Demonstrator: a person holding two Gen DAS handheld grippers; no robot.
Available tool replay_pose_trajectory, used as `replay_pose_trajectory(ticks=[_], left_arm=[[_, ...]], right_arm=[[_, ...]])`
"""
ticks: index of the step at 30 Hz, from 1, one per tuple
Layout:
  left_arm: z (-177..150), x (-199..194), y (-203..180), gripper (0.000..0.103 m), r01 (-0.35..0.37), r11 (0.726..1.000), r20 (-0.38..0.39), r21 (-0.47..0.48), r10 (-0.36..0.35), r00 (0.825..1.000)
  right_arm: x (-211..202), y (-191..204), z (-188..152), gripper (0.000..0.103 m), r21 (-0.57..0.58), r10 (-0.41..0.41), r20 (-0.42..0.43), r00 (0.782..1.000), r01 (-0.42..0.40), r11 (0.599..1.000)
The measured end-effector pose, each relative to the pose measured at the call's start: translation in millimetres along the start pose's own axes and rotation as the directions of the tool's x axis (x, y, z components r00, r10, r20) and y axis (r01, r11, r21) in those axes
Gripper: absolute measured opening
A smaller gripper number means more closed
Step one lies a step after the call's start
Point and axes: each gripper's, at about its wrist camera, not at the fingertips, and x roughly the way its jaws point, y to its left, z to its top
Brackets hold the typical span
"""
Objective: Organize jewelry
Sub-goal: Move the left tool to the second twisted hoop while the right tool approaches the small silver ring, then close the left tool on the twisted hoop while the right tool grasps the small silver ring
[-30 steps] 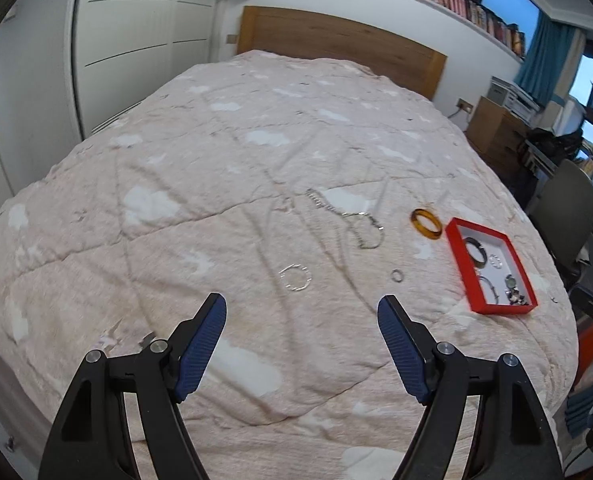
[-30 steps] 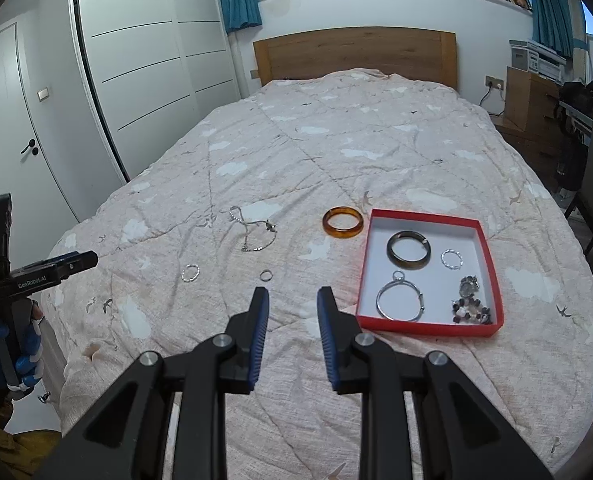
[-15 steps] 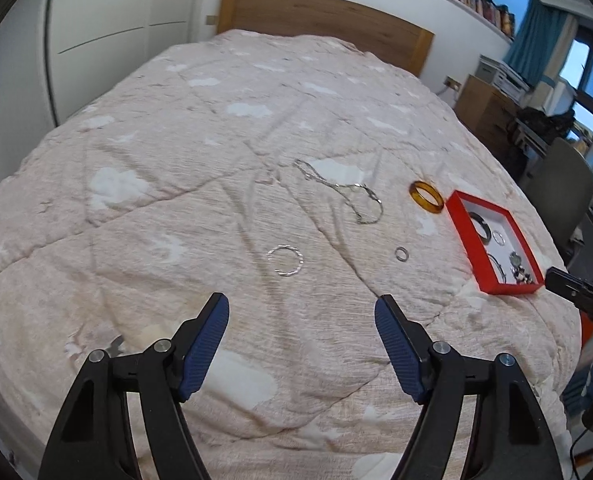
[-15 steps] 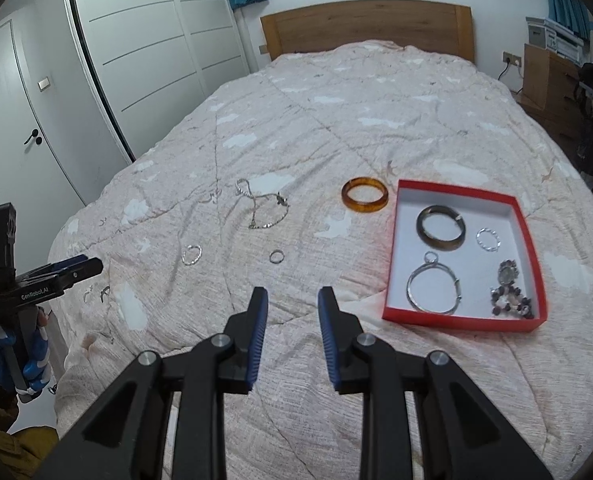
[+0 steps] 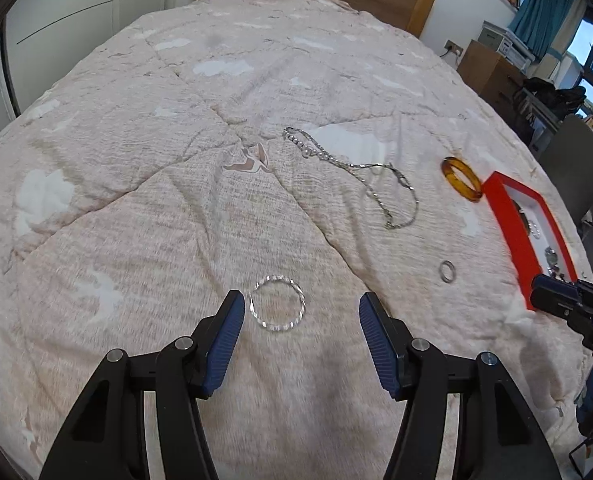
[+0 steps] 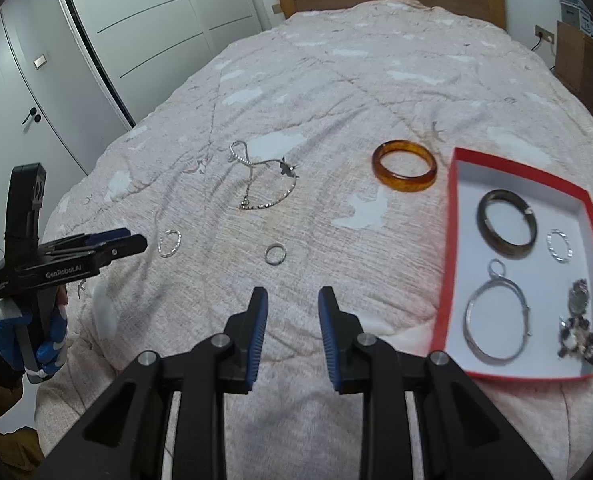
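Closing empty over the thin, light, slippery hoop (image 5: 277,303), the left gripper (image 5: 298,310) should pinch its rim; the right gripper (image 6: 292,310) stays narrow, empty.

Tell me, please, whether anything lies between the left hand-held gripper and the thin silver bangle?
Nothing visible does. The thin silver bangle lies on the bare quilt just ahead of the left hand-held gripper, whose jaws are closing.
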Motion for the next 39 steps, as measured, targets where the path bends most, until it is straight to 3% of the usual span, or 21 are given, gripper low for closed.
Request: replay_pose_trajectory(ticks=[10,26,32,36,39], left_arm=[[6,41,16,0.059,-0.012,1.000,-0.060,0.028,0.014,0.998],[-12,57,9,0.060,-0.023,0.996,-0.076,0.091,0.030,0.997],[-15,59,5,0.053,-0.051,0.992,-0.068,0.112,0.059,0.996],[-16,58,2,0.044,-0.056,0.991,-0.064,0.124,0.064,0.996],[-16,56,2,0.042,-0.054,0.991,-0.068,0.119,0.062,0.996]], right_arm=[[53,0,18,0.025,-0.018,0.050,-0.042,0.998,-0.051,0.999],[98,15,25,0.032,-0.081,0.023,-0.091,0.996,-0.031,0.996],[104,21,22,0.031,-0.119,-0.022,-0.093,0.995,0.011,0.993],[102,20,21,0.020,-0.116,-0.020,-0.102,0.995,0.008,0.993],[96,21,19,0.019,-0.109,-0.014,-0.102,0.995,0.003,0.994]])
